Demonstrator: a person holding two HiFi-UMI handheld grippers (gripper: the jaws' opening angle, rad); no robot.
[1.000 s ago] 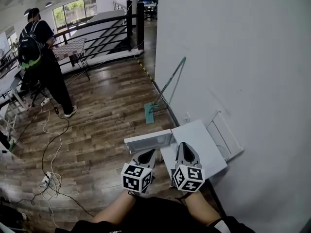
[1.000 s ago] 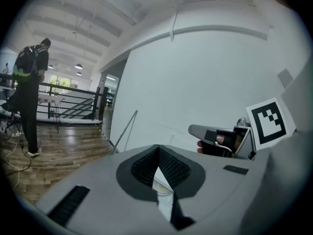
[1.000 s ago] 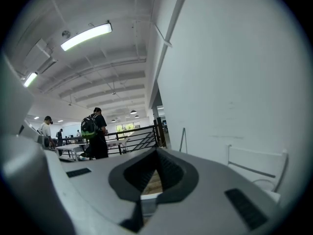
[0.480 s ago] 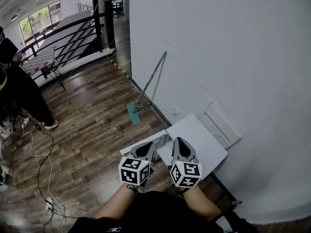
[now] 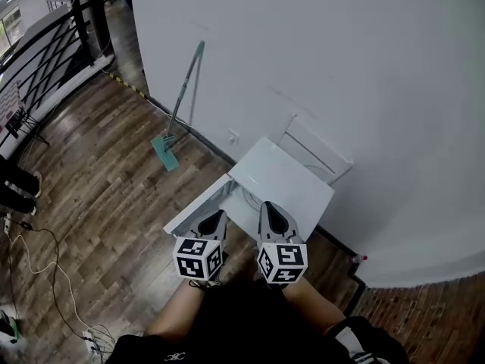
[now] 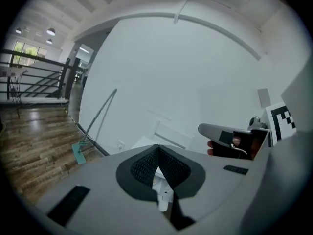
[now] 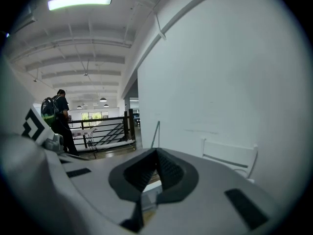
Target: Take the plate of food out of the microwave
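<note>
A white microwave (image 5: 284, 179) stands low against the white wall, its door (image 5: 195, 205) swung open to the left. A pale curved rim (image 5: 244, 198) shows in the opening; the plate and food cannot be made out. My left gripper (image 5: 215, 220) is shut with nothing in it, just in front of the door. My right gripper (image 5: 270, 212) is also shut and empty, over the microwave's front edge. In the left gripper view the black pads (image 6: 146, 165) meet at the tip, with the right gripper (image 6: 230, 138) alongside. The pads (image 7: 168, 170) also meet in the right gripper view.
A white rack (image 5: 318, 152) leans on the wall behind the microwave. A teal mop (image 5: 176, 112) leans on the wall to the left. Cables (image 5: 45, 279) trail over the wooden floor. A black railing (image 5: 45, 59) runs at the far left. A person (image 7: 56, 119) stands far off.
The head view has swung right and closer to the wall. The person has left the head view. The microwave sits higher in the frame. Both grippers stay shut, side by side.
</note>
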